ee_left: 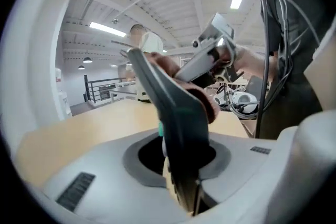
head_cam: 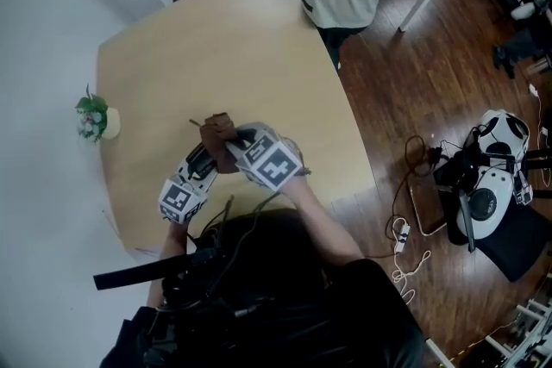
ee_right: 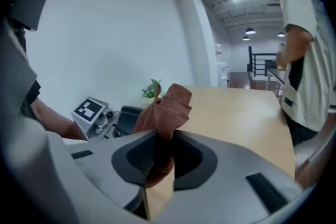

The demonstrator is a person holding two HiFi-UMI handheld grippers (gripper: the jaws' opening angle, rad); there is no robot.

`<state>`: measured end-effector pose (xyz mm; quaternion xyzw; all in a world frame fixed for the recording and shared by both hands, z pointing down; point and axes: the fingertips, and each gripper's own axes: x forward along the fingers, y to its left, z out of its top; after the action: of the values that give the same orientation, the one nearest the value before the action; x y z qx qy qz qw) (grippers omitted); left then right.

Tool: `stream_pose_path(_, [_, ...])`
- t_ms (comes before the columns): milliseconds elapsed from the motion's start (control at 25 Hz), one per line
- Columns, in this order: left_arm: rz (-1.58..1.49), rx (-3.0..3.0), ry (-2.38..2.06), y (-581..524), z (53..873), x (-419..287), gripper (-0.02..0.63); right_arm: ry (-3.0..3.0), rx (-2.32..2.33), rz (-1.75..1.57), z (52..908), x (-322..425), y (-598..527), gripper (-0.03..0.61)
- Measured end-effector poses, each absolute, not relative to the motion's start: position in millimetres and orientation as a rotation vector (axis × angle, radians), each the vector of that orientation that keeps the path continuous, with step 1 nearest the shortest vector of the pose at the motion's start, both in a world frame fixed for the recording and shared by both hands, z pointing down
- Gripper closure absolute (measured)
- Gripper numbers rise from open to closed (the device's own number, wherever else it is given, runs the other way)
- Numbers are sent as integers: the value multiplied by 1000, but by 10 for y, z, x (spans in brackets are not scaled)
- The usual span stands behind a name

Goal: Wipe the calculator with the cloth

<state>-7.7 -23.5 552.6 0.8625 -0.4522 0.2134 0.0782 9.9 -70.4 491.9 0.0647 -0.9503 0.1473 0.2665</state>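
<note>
L claw barely apart, clamped on slim dark-grey plastic calculator. R claw pinched on rust-brown fabric cloth, both over pale wood counter.

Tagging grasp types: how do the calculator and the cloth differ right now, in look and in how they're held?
The calculator is a dark, rigid slab standing stiffly out of the left gripper; the cloth is reddish-brown, soft and bunched in the right gripper. The calculator's faces are smooth; the cloth shows stitched hems. Both are clamped between jaws, above the table.
</note>
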Motion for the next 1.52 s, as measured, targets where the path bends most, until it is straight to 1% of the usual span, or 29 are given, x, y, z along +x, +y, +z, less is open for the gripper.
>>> stream_pose_path(160, [506, 2635, -1353, -256, 5502, -92, 532, -2440, 369, 447, 5372, 512, -1162, 511])
stream_pose_path(280, [367, 2553, -1325, -252, 5617, -189, 532, -2385, 411, 496, 5630, 646, -1196, 512])
stream_pose_path(400, [179, 2347, -1267, -189, 5818, -300, 531, -2377, 301, 525, 5866, 510, -887, 512])
stream_pose_path(560, [-85, 2054, -1205, -134, 6067, -458, 524, -2426, 65, 542, 6154, 21, -350, 512])
stream_pose_path(600, [-144, 1975, -1207, -121, 6122, -521, 501, -2419, 38, 545, 6255, -82, -290, 512])
stream_pose_path(720, [-285, 1810, -1187, -27, 6288, -681, 463, -2385, -24, 603, 6507, -301, -232, 512])
stream_pose_path(800, [-379, 1756, -1135, 15, 6307, -692, 433, -2359, -80, 632, 6604, -400, -209, 512])
stream_pose_path(880, [-458, 1722, -1088, 16, 6269, -672, 390, -2329, -123, 630, 6690, -462, -188, 512])
stream_pose_path(920, [-490, 1713, -1067, 3, 6237, -651, 352, -2316, -137, 630, 6729, -486, -183, 512])
stream_pose_path(1000, [-530, 1711, -1032, -47, 6162, -597, 253, -2296, -155, 644, 6788, -534, -191, 512])
stream_pose_path(1040, [-534, 1715, -1021, -78, 6135, -568, 220, -2290, -155, 651, 6807, -555, -208, 512])
stream_pose_path(1120, [-539, 1721, -1004, -151, 6099, -502, 204, -2281, -128, 663, 6836, -557, -283, 514])
stream_pose_path(1280, [-586, 1740, -962, -344, 6036, -363, 202, -2258, 17, 717, 6897, -351, -584, 512])
stream_pose_path(1400, [-597, 1729, -946, -439, 6105, -335, 202, -2212, 140, 769, 6935, -73, -816, 514])
stream_pose_path(1520, [-678, 1676, -981, -402, 6125, -484, 202, -2148, 248, 774, 6887, 365, -971, 514])
